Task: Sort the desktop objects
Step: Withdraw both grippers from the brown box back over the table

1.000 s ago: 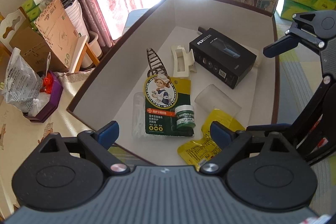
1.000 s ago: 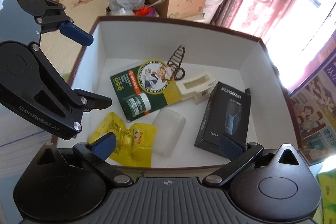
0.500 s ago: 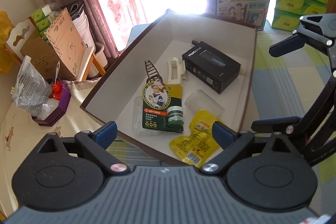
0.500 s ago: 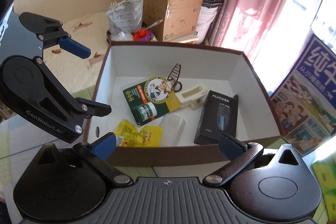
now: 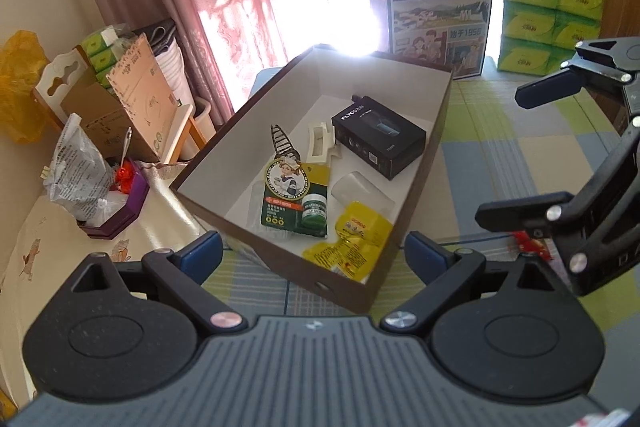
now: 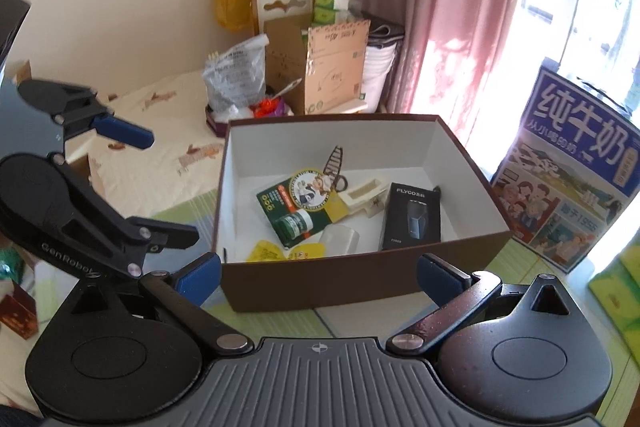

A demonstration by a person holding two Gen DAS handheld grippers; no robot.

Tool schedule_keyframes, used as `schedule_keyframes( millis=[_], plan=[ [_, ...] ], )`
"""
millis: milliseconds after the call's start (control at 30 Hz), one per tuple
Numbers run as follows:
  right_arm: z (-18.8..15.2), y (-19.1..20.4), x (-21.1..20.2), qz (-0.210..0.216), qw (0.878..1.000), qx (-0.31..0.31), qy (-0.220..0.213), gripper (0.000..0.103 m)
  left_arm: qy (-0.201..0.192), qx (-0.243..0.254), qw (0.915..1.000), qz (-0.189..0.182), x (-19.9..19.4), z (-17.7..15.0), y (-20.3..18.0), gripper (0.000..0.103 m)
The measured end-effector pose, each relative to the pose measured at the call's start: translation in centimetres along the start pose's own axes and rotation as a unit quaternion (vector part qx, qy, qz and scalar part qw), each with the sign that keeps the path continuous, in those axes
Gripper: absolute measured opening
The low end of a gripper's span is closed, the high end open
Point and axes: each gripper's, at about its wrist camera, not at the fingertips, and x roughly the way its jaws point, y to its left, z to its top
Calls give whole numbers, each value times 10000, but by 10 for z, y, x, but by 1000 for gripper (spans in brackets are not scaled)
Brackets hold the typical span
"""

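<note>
Blue-tipped jaws of left gripper [image 5: 312, 253] and right gripper [image 6: 318, 273] spread wide, empty, above brown box [image 6: 320, 283].

box [image 6: 360, 279]: matt brown card | black carton [image 5: 380, 139]: glossy | yellow sachet [image 5: 352, 243]: shiny foil

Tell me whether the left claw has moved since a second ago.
Yes. The left claw has pulled back from the brown box, which now looks smaller.
</note>
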Motion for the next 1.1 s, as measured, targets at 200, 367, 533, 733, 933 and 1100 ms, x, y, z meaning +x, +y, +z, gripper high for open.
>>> schedule_keyframes(
  millis=[200,367,533,733,933,1100],
  plan=[
    [-20,10,-31,35,9996,209,-182,101,-162,-169,9997,63,-35,-20,-11,98],
    [-38,19,-52,34,9990,345,-289,101,-288,-271,9992,51,-61,-35,-21,99],
    [-54,25,-72,-66,9976,552,-422,101,-408,-436,9981,118,-80,-48,-30,100],
    [-76,28,-97,-119,9951,837,-517,101,-480,-502,9976,45,-98,-60,-44,101],
    [-98,31,-116,-217,9947,872,-493,101,-465,-603,9971,-24,-111,-73,-56,102],
    [-113,29,-129,-285,9933,1019,-467,101,-362,-736,9966,-79,-113,-82,-67,102]
  ],
)
